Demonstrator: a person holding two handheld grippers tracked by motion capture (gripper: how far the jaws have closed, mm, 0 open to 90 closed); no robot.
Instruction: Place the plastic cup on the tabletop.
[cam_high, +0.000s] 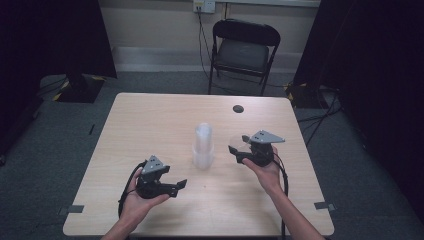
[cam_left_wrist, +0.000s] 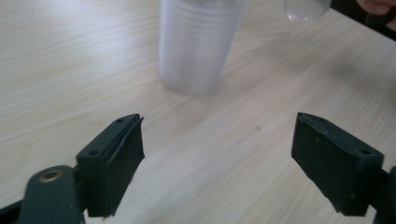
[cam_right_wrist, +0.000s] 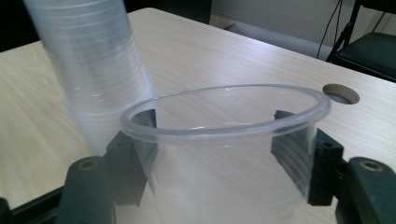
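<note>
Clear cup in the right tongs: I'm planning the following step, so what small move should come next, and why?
Probably carry the clear cup away from the stack of cups and set it on bare table. The right tongs grip it beside the stack, off the wood, while the left tongs stand open, holding nothing.

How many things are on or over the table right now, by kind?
Cup stacks: 1
Loose cups: 1, held between the right gripper's jaws
Grippers: 2, counting the left gripper, open and empty
Total: 4
</note>
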